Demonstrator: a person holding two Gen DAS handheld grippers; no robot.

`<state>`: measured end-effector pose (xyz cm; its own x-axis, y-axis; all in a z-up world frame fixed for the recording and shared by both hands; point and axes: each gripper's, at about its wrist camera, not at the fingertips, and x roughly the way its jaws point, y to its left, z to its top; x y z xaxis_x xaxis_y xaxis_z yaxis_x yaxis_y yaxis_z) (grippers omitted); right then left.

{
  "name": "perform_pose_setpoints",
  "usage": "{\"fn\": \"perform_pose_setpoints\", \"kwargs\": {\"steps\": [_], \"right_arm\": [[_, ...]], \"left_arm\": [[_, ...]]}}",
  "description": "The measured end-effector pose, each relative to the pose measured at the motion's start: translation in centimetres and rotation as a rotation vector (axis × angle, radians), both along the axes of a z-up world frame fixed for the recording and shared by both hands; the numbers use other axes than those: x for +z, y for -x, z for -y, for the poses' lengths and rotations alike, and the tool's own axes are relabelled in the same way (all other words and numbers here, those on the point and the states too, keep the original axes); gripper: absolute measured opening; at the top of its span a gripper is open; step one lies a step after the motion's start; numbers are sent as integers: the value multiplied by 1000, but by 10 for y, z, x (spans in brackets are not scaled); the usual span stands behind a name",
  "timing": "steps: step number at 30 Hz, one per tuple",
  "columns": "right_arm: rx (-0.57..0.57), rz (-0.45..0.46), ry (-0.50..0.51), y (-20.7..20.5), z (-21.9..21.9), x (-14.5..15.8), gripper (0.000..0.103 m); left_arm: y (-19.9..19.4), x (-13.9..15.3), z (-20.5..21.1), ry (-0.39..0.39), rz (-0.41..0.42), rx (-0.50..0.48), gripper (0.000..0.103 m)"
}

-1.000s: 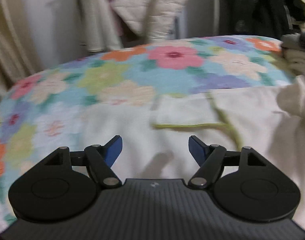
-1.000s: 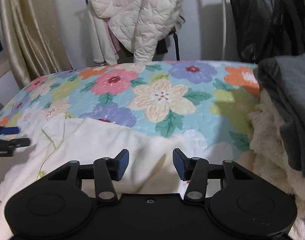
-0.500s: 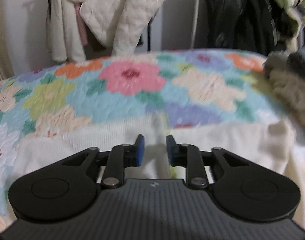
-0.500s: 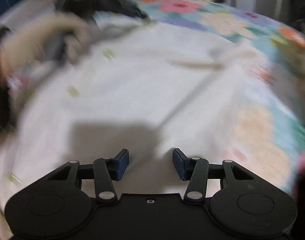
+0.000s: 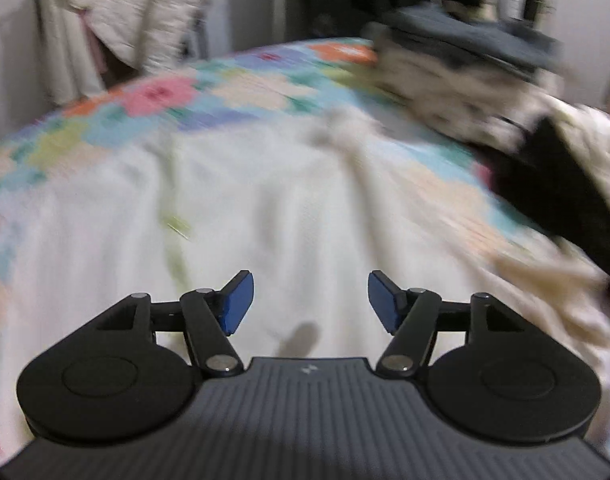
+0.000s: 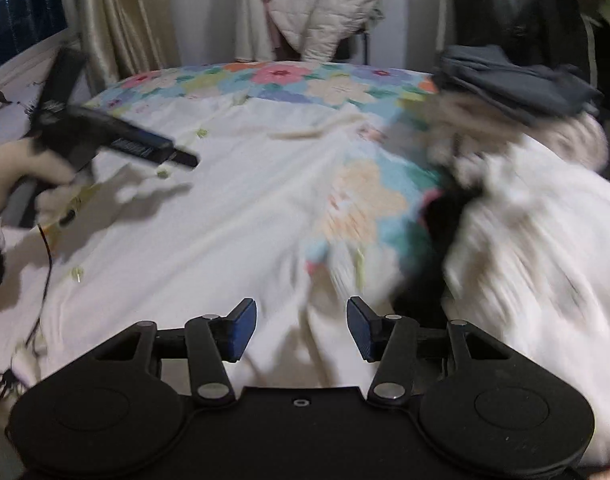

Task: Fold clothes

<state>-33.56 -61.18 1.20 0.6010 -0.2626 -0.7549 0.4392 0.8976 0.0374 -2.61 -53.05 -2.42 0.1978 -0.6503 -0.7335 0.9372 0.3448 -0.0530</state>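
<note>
A cream white garment (image 6: 209,216) lies spread flat on the bed, over a flowered bedspread (image 6: 289,80), and it covers most of the near side. The left gripper (image 5: 310,300) is above the garment with its blue fingers (image 5: 237,300) wide apart and nothing between them. The right gripper (image 6: 301,330) is above the near edge of the same garment, fingers also wide and empty. In the right wrist view a hand (image 6: 21,176) holds the left gripper over the left part of the garment. A pile of clothes (image 6: 517,128) is at the right side of the bed, with a dark grey piece on top. A quilted jacket (image 6: 325,4) hangs behind the bed
</note>
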Motion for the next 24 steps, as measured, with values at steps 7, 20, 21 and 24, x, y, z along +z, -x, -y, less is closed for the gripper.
{"fn": "perform_pose_setpoints", "kwargs": {"steps": [7, 20, 21, 24], "right_arm": [[-159, -19, -51, 55, -3, -27, 56], [227, -95, 288, -39, -21, -90, 55], [253, -103, 304, -42, -21, -95, 44], [243, -41, 209, -33, -14, -79, 3]], "left_arm": [[102, -10, -43, -11, -119, -84, 67], [120, -23, -128, -62, -92, 282, 65], [117, -16, -138, -48, -43, 331, 65], [117, 9, -164, -40, 137, 446, 67]]}}
